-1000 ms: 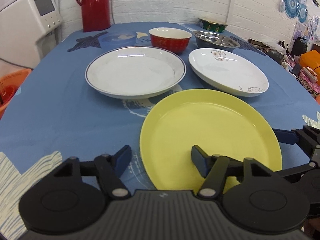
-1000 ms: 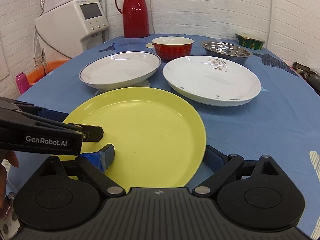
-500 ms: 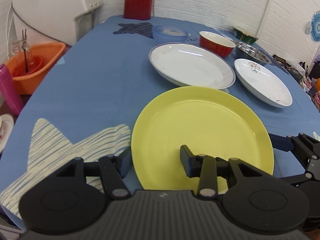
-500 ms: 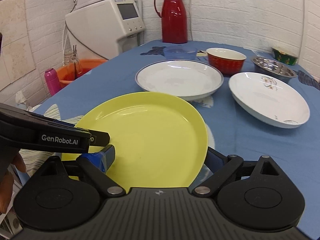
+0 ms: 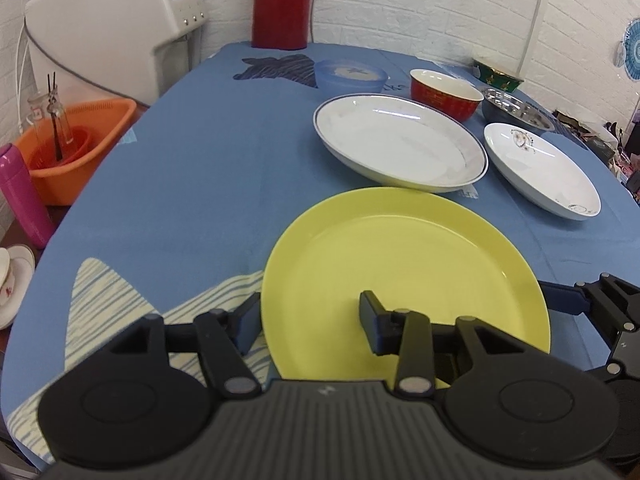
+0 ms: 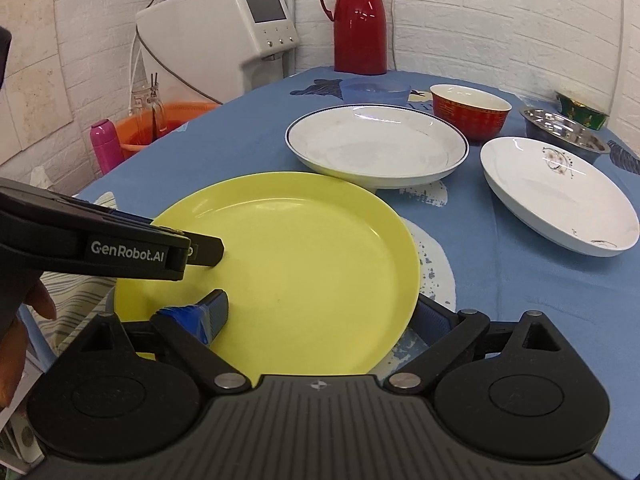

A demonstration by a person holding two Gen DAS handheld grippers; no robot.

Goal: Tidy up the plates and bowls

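A yellow plate (image 5: 400,264) (image 6: 304,240) sits low at the table's near left, over a striped star print. My left gripper (image 5: 310,320) straddles its near rim, one finger on the plate's face and one just outside the rim, closed in against it. My right gripper (image 6: 322,314) spans the opposite rim with its fingers wide apart, the left pad on the plate and the right pad below the rim. Behind stand a blue-rimmed white plate (image 5: 400,140), a flower-print white plate (image 5: 540,168), a red bowl (image 5: 444,92), a steel bowl (image 5: 516,108) and a blue plastic bowl (image 5: 350,76).
A green bowl (image 5: 496,74) and a red thermos (image 5: 280,4) stand at the back of the blue tablecloth (image 5: 200,160). Off the left edge are an orange basin (image 5: 72,148), a pink bottle (image 5: 24,196) and a white dispenser (image 5: 120,28). A hand (image 6: 16,320) holds the left gripper.
The yellow plate has travelled with both grippers toward the table's left near edge, away from the white plates. The left gripper's fingers closed in on the rim; the right gripper's spread is unchanged.
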